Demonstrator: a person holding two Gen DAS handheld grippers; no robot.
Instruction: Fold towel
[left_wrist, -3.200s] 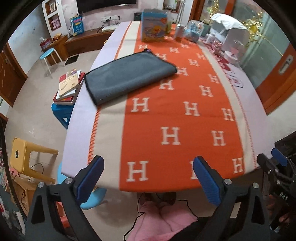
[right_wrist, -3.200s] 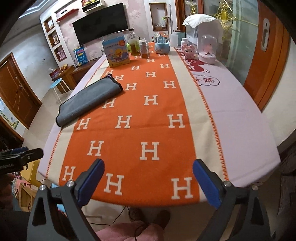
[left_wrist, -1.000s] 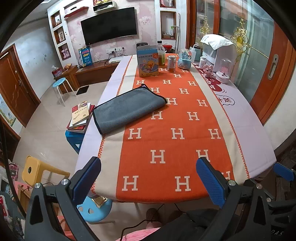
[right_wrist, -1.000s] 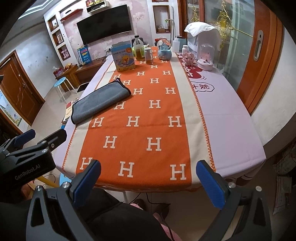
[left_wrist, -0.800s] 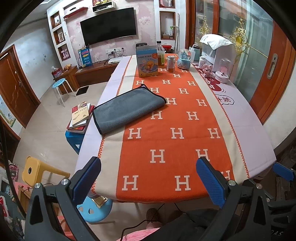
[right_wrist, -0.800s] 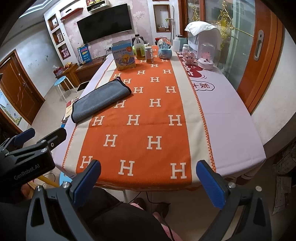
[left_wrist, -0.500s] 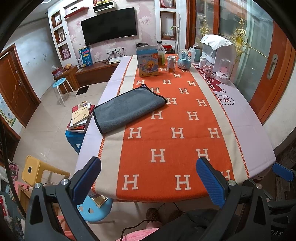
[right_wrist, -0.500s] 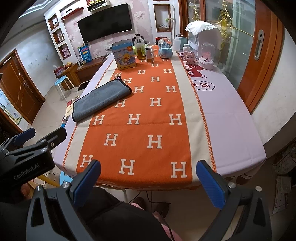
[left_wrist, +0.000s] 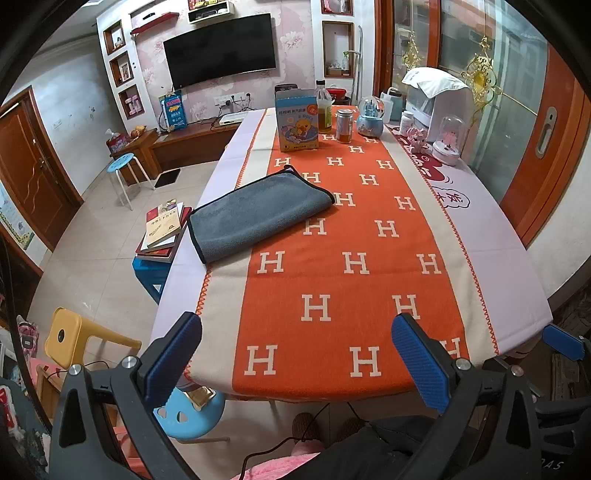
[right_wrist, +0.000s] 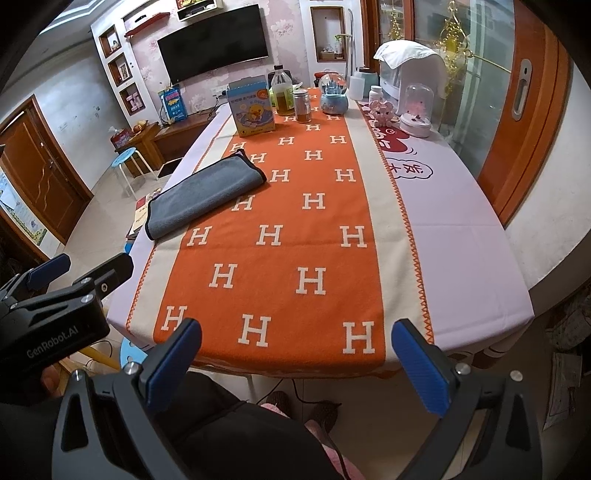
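A grey towel (left_wrist: 255, 214) with a dark edge lies folded on the left side of the table, half on the orange H-pattern runner (left_wrist: 332, 258); it also shows in the right wrist view (right_wrist: 203, 194). My left gripper (left_wrist: 295, 362) is open and empty, held off the table's near edge, far from the towel. My right gripper (right_wrist: 295, 365) is open and empty, also off the near edge. The left gripper's body shows at the left of the right wrist view (right_wrist: 55, 314).
At the table's far end stand a blue box (left_wrist: 296, 120), a bottle (left_wrist: 324, 112), a jar (left_wrist: 344, 126), a snow globe (left_wrist: 370, 119) and a white appliance (left_wrist: 439, 98). Books on a blue stool (left_wrist: 162, 230), a yellow stool (left_wrist: 74, 339) and a blue stool (left_wrist: 192, 413) stand left of the table.
Both grippers have pulled back and risen since 3.2 s ago, so more of the table shows. In the last second nothing has visibly moved. The towel lies as before.
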